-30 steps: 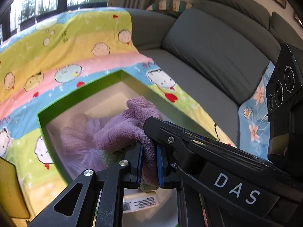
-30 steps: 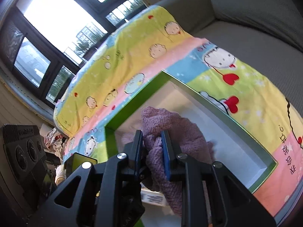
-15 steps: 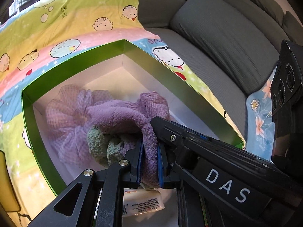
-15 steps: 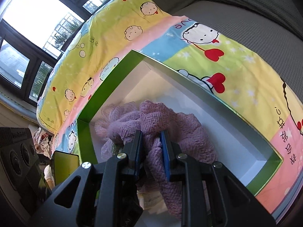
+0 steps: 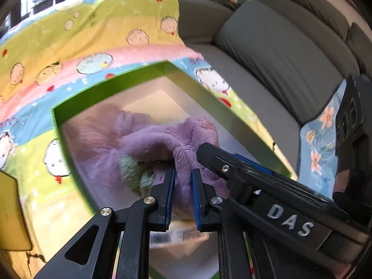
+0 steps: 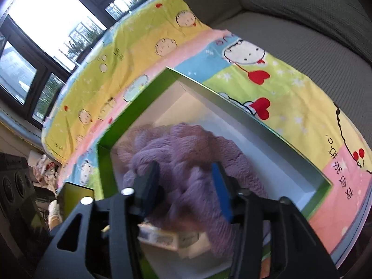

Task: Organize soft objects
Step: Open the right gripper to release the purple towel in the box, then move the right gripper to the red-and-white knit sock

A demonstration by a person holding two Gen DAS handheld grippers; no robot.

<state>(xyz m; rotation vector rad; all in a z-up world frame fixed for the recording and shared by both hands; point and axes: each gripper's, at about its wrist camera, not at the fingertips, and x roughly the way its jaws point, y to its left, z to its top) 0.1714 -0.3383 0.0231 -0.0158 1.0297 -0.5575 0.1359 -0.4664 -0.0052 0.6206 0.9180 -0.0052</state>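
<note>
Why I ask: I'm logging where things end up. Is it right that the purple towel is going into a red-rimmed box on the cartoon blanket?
Not quite: the box has a green rim, not red, as the right wrist view shows. The purple towel does lie in it, on the cartoon blanket.

Grey sofa under everything, cartoon-print blanket spread over seat, green box sitting on blanket, flowery blue cloth on seat beside it.
</note>
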